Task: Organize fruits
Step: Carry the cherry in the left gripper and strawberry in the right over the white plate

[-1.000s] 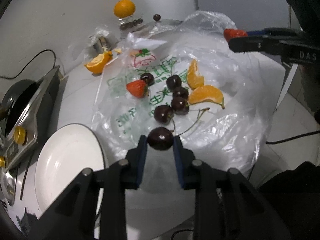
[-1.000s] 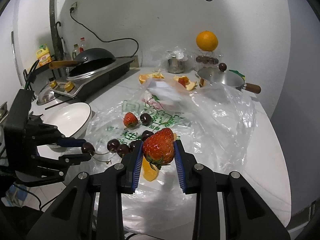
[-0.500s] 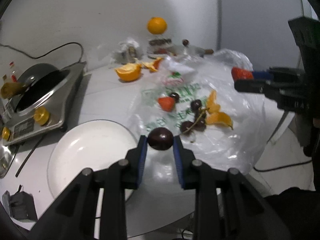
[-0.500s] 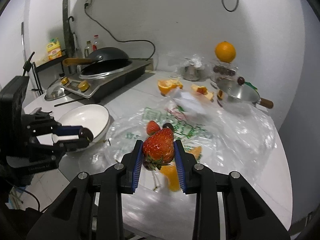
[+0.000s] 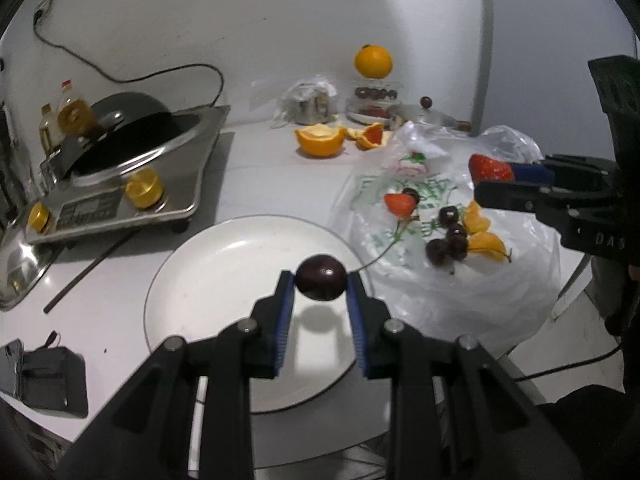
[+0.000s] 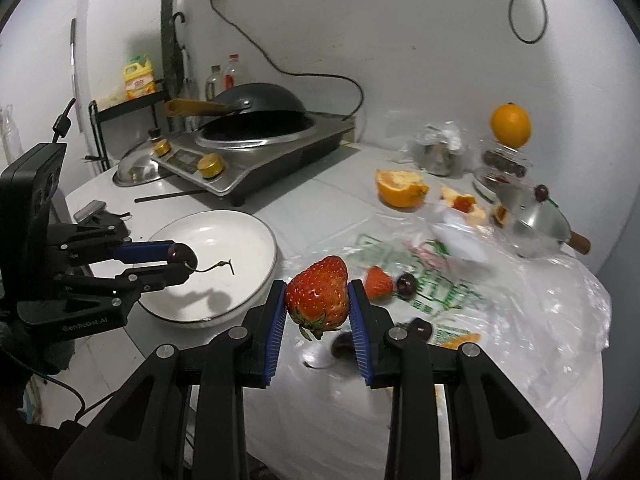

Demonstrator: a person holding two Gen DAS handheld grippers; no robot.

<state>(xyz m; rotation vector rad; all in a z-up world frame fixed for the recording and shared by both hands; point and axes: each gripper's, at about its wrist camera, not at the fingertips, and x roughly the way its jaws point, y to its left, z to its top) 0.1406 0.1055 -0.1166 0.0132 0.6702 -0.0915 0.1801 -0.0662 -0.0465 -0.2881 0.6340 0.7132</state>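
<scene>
Both grippers have carried their fruit from above the plastic bag (image 5: 460,280) toward the plate (image 5: 208,272) near the table's front edge. The left gripper (image 5: 320,280), pinching a cherry (image 5: 321,277), now hangs over the plate; the right gripper (image 6: 318,300), pinching a strawberry (image 6: 319,298), approaches. Release likely follows. Legible: "DAS", "GenRobot.AI".

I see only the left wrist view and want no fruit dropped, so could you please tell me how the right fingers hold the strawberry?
Observer: The right gripper is shut on the strawberry, a pad on each side, leaves pointing down.
Operator: Is it over the plate?
Observer: No, it hangs above the plastic bag, beside the plate.
Operator: Anything beneath it?
Observer: A loose cherry lies on the bag, seemingly just under the strawberry.
</scene>
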